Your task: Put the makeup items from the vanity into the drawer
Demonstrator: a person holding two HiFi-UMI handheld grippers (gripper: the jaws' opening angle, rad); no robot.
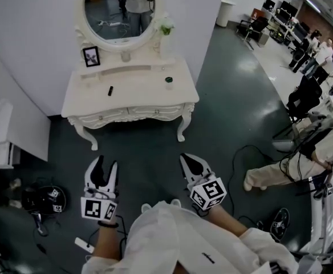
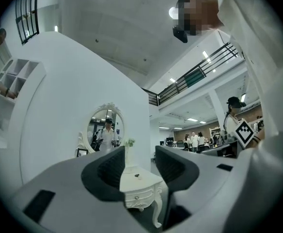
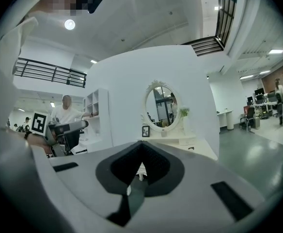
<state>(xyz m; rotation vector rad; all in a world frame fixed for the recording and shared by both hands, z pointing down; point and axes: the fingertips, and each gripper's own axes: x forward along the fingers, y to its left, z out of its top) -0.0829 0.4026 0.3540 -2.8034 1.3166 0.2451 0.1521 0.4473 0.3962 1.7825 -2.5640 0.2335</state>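
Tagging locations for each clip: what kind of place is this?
Probably a large open office or lab hall with a staged set: a white vanity with oval mirror against a freestanding white wall, and desks with monitors behind.

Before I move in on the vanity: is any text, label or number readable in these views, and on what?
No text reads clearly.
Left tongs, right tongs: cubes carry square marker patterns only, no letters.
White garment, small dark print: too small to read.
Framed picture on the vanity: too small to read.
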